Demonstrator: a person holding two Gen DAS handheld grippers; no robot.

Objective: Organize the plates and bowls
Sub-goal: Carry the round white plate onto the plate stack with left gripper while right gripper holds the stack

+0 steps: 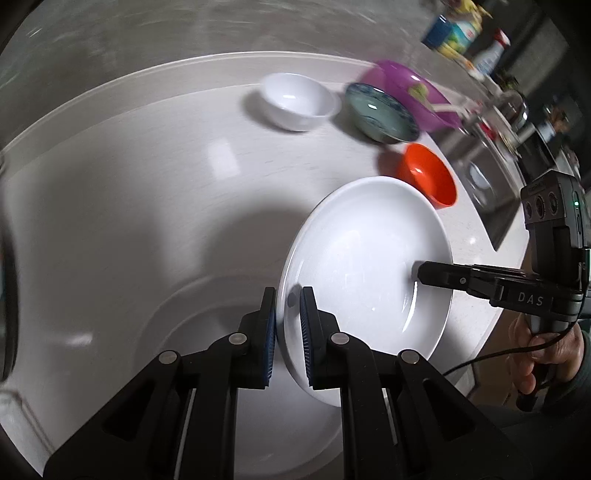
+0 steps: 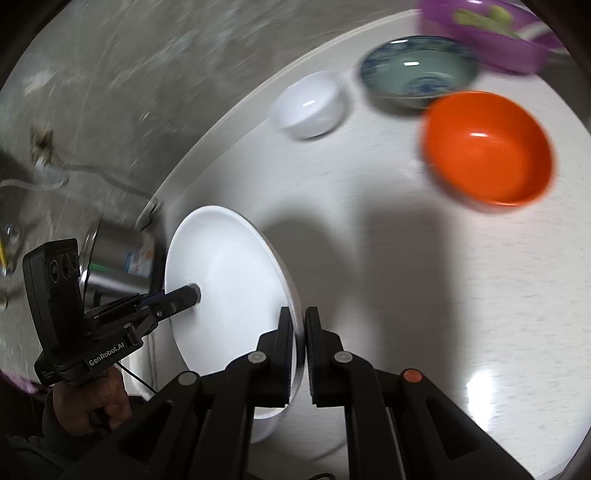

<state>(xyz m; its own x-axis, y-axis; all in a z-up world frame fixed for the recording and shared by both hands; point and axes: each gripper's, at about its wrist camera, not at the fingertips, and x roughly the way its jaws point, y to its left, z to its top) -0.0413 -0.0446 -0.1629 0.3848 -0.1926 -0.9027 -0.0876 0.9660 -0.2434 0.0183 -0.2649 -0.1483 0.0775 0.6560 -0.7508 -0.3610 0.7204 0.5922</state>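
Note:
A large white plate [image 1: 362, 266] is held above the white counter [image 1: 147, 184] by both grippers. My left gripper [image 1: 288, 325] is shut on the plate's near rim. My right gripper [image 2: 299, 347] is shut on the opposite rim of the same plate [image 2: 225, 284], and shows in the left wrist view [image 1: 417, 273]. My left gripper also shows in the right wrist view [image 2: 195, 293]. On the counter beyond sit a small white bowl [image 1: 297, 101], a blue-green patterned bowl [image 1: 382, 112], an orange bowl [image 1: 428, 179] and a purple bowl [image 1: 406, 92].
A steel sink [image 1: 487, 184] lies beyond the counter's right edge, with bottles [image 1: 461, 33] behind it. A grey wall [image 1: 184, 29] runs along the back. In the right wrist view a steel pot [image 2: 114, 254] stands past the plate on the left.

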